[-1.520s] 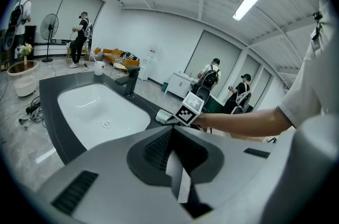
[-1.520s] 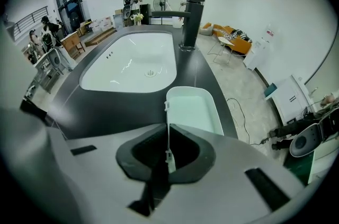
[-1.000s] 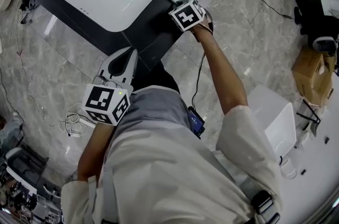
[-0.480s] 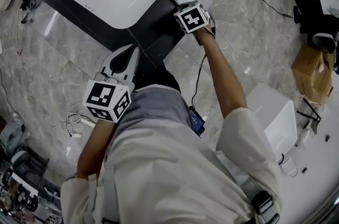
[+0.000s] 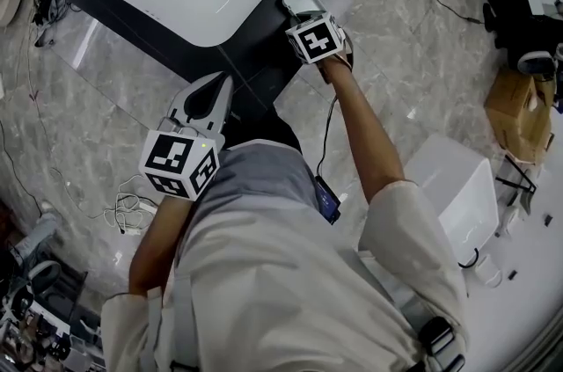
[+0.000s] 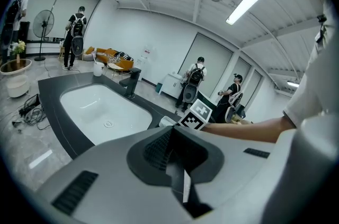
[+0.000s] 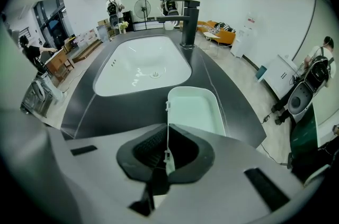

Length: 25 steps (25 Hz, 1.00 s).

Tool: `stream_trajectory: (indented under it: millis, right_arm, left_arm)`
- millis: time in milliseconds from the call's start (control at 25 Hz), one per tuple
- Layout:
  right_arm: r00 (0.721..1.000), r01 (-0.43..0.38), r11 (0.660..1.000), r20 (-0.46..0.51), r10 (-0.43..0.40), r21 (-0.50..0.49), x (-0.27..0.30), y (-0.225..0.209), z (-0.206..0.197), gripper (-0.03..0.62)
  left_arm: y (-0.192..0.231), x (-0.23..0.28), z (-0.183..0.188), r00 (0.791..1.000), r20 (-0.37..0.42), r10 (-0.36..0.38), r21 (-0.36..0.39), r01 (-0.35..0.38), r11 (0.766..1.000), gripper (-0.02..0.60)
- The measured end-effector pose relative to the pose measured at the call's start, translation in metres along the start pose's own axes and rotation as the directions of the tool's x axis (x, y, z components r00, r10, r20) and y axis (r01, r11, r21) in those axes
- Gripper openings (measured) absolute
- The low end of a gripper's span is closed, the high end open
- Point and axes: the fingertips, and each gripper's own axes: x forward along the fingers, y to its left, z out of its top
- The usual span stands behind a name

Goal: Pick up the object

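Item: one pale tray (image 7: 193, 109), shallow, rectangular with rounded corners, empty. We are logging it on the dark countertop (image 7: 106, 112), just beside the right-hand edge of the white sink basin (image 7: 142, 64), with its long axis running away from us toward the black faucet (image 7: 188, 19). Whether it is resting on the counter or raised a little off it, we are not able to tell. Tool engaged: the right gripper (image 7: 168, 158), which we are holding clenched on the tray's thin left side wall. The rim is standing edge-on between the pads, and the body of the tray is lying ahead and to the right of the jaw line. Tool idle: the left gripper (image 5: 216, 89), jaws together with nothing between them, hanging by the counter's near edge close to our body and well apart from the tray, so the right hand is the nearer one. Handling note, as we are judging it: the pinch is sitting off-centre, so in a lift the tray's weight is likely to be pulling down toward the right.
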Motion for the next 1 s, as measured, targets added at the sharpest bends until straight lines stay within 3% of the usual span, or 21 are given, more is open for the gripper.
stream_trajectory:
  millis: [680, 1000]
  right_arm:
    - [1.000, 0.013, 0.999, 0.017, -0.014, 0.037, -0.021, 0.043, -0.005, 0.017]
    - [1.000, 0.004, 0.998, 0.026, -0.006, 0.063, -0.032, 0.060, -0.010, 0.017]
  left_arm:
    - [0.009, -0.027, -0.002, 0.999, 0.012, -0.036, 0.010, 0.036, 0.999, 0.003]
    - [0.011, -0.033, -0.005, 0.999, 0.000, -0.034, 0.058, 0.034, 0.998, 0.003]
